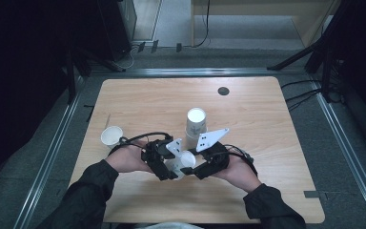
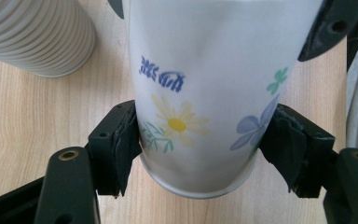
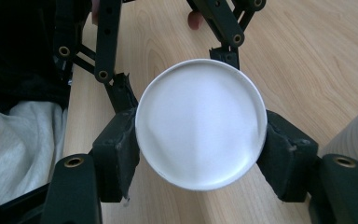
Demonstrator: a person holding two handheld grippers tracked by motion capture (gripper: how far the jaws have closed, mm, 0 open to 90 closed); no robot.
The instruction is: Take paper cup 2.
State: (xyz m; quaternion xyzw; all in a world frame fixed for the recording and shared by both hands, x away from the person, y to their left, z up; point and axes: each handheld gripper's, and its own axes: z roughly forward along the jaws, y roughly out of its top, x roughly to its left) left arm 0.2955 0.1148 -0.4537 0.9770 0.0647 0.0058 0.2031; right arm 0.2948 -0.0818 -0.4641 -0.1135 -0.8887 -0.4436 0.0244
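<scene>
Clamping flowered cup [image 2: 200, 98] | left tool [image 2: 200, 154], right tool [image 3: 200, 154] both gripping

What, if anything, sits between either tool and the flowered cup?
Nothing visible. The left tool has its jaws pressed on the flowered cup, and the right tool clamps the same cup near its end. The stack of cups stands just behind, apart.
</scene>
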